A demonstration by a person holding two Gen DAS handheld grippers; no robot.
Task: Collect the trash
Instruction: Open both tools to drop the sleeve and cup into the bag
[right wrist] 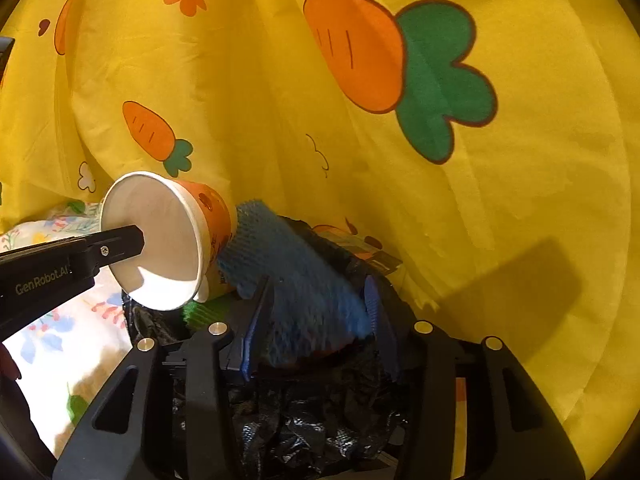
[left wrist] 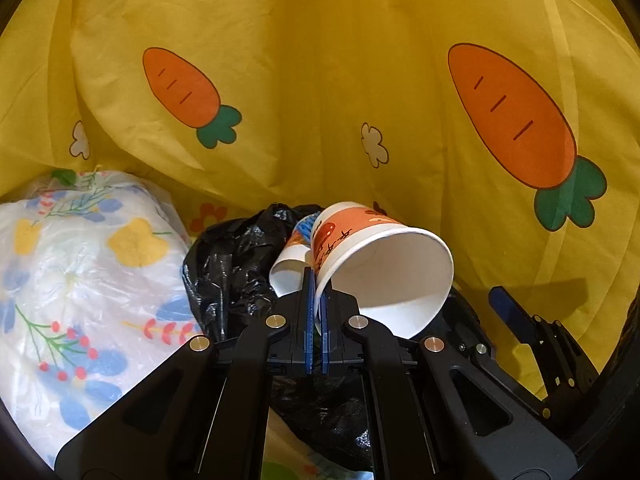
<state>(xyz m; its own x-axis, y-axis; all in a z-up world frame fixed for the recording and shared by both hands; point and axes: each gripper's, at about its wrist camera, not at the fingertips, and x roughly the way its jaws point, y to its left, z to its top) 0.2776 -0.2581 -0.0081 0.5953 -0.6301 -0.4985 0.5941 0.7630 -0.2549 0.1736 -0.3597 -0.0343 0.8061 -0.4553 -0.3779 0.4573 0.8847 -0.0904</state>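
Observation:
My left gripper (left wrist: 316,288) is shut on the rim of an orange-and-white paper cup (left wrist: 384,264), held on its side above a black trash bag (left wrist: 232,264). A second paper cup (left wrist: 290,260) lies behind it at the bag. In the right wrist view the held cup (right wrist: 160,240) hangs over the bag (right wrist: 312,420) with the left gripper's finger at its mouth. My right gripper (right wrist: 316,312) holds a blue foam net sleeve (right wrist: 296,272) between its fingers, over the bag's opening. The right gripper also shows at the lower right of the left wrist view (left wrist: 532,324).
A yellow quilt with carrot prints (left wrist: 320,80) fills the background in both views (right wrist: 480,200). A clear-wrapped floral bundle (left wrist: 80,280) lies left of the bag. A green scrap (right wrist: 204,312) sits near the bag's rim.

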